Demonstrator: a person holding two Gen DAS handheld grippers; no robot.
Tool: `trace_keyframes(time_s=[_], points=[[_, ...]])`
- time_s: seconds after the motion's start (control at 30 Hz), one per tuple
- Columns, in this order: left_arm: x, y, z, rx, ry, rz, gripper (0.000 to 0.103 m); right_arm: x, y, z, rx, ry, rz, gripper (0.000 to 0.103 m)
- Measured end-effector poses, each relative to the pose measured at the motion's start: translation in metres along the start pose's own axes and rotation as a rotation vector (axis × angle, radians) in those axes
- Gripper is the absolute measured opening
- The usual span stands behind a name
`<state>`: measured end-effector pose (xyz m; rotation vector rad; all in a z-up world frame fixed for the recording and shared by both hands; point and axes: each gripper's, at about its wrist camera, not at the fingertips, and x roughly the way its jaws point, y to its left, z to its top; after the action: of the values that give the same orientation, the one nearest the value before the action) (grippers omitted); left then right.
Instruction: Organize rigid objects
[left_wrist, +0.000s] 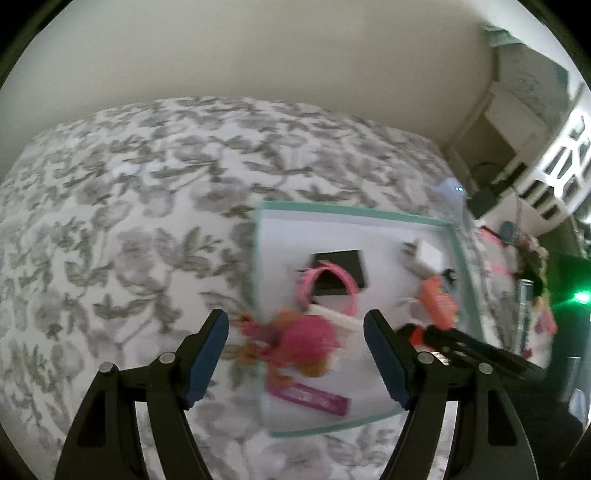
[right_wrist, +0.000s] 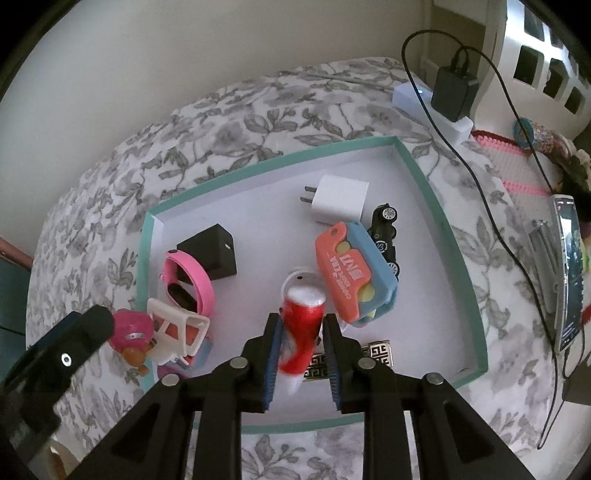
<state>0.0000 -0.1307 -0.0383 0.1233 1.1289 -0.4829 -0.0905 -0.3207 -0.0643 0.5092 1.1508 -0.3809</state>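
teal-rimmed tray (right_wrist: 436, 192) on floral bedding is collecting the small rigid bits. right gripper (right_wrist: 301, 354), jaws narrowly parted w/ the red-and-white tube (right_wrist: 301, 332) between them, is lowering it inside; left gripper (left_wrist: 295, 354), half open & empty, is hovering over the pink figure (left_wrist: 306, 341) at the tray's edge.

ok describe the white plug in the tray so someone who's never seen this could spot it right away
Find the shallow teal-rimmed tray on the floral bedspread. Toward its far right corner lies the white plug, a small block on its side with two metal prongs pointing left, just beyond the black toy car. The other charger block in the tray is black and sits further left.
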Motion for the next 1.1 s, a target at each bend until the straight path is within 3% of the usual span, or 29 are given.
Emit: trace_keyframes(time_s=[0.13, 0.17, 0.27, 0.53, 0.83, 1.1], points=[[-0.001, 0.023, -0.002, -0.022, -0.022, 0.101, 0.089, -0.003, 0.006, -0.004, -0.021, -0.012, -0.008, 0.047], [-0.002, 0.028, -0.003, -0.026, -0.031, 0.118, 0.091, -0.003, 0.009, -0.006, -0.032, -0.014, -0.006, 0.058], [-0.009, 0.041, -0.009, -0.041, -0.056, 0.154, 0.098, -0.005, 0.016, -0.012, -0.062, -0.024, -0.001, 0.075], [-0.022, 0.046, -0.028, -0.016, -0.076, 0.170, 0.098, -0.018, 0.024, -0.028, -0.087, -0.068, 0.031, 0.103], [-0.038, 0.045, -0.043, -0.001, -0.088, 0.147, 0.098, -0.036, 0.023, -0.041, -0.085, -0.124, 0.040, 0.103], [-0.050, 0.046, -0.049, 0.004, -0.130, 0.216, 0.098, -0.047, 0.024, -0.045, -0.089, -0.163, 0.045, 0.103]])
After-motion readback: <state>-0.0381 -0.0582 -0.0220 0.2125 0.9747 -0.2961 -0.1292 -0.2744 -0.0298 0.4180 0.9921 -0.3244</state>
